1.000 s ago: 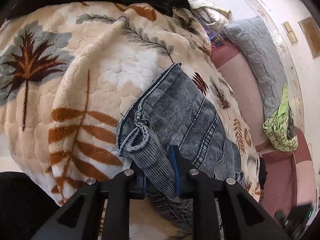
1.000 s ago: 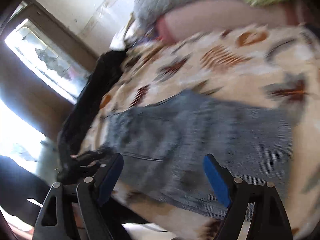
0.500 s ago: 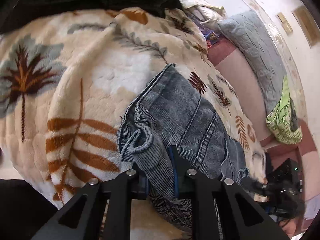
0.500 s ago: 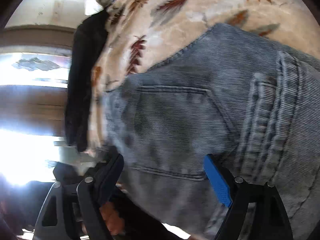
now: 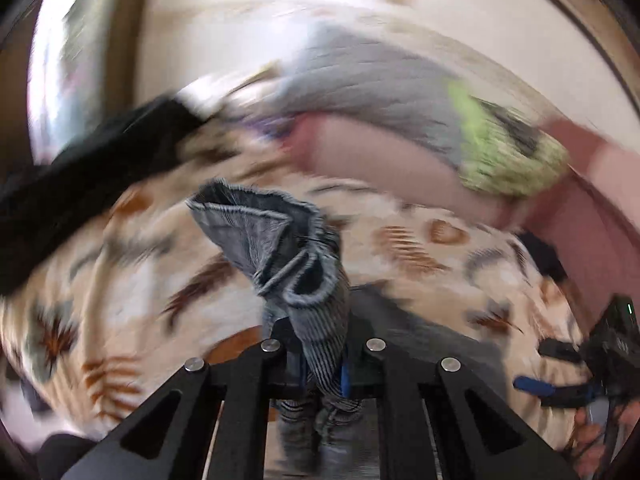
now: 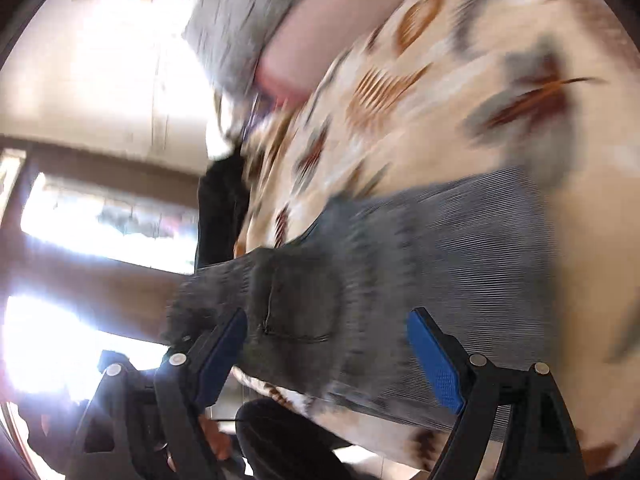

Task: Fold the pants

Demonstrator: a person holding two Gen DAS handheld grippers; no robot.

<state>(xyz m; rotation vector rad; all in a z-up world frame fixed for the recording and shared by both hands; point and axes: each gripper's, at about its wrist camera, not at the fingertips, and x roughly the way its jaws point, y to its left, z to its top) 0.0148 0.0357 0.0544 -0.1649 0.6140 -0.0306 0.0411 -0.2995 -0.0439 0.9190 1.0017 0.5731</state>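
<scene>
The left gripper (image 5: 320, 356) is clamped on a bunched fold of the grey-blue denim pants (image 5: 296, 264), whose frayed hem stands up above the jaws, lifted off the leaf-print fleece blanket (image 5: 420, 248). In the right wrist view the rest of the pants (image 6: 440, 264) lies spread on the same blanket (image 6: 460, 80), a back pocket showing near the waistband. The right gripper (image 6: 328, 356) hovers over that part with its blue pads (image 6: 436, 364) wide apart, holding nothing. Both views are badly smeared, so whether the pads touch the denim is unclear. Behind lie a grey quilted pillow (image 5: 380, 80), a lime-green cloth (image 5: 508, 152) and a black garment (image 5: 92, 168).
</scene>
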